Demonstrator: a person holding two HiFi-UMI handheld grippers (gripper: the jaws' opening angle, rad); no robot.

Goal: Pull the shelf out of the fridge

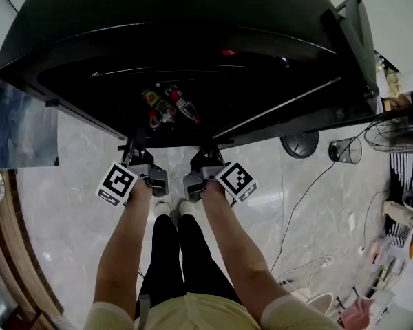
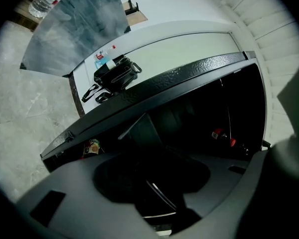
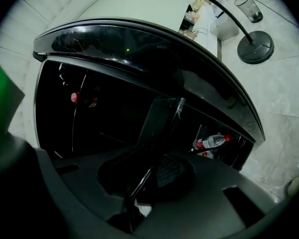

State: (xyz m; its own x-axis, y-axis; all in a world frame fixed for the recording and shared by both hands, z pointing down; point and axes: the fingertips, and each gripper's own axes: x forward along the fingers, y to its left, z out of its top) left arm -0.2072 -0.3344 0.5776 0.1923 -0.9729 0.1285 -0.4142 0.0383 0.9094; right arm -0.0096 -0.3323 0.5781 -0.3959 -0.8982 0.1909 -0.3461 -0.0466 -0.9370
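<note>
The black fridge (image 1: 193, 19) stands open below me, its inside dark. A glass shelf (image 1: 275, 112) shows as a thin bright edge running across the opening. My left gripper (image 1: 138, 146) and right gripper (image 1: 208, 153) both reach into the lower front of the fridge, side by side. In the left gripper view the shelf edge (image 2: 162, 199) passes between the dark jaws of the left gripper (image 2: 154, 183). The right gripper (image 3: 139, 183) is shut on the shelf edge (image 3: 144, 176), beside a ribbed pad (image 3: 167, 171). Bottles (image 1: 168, 105) lie deeper inside.
A bottle (image 3: 209, 142) lies low in the fridge, a red-capped one (image 3: 82, 98) higher up. A black bag (image 2: 117, 76) rests on the fridge top. A lamp base (image 1: 299, 144), wire bin (image 1: 345, 150), fan (image 1: 392, 133) and cables are at the right. My feet (image 1: 171, 208) stand close.
</note>
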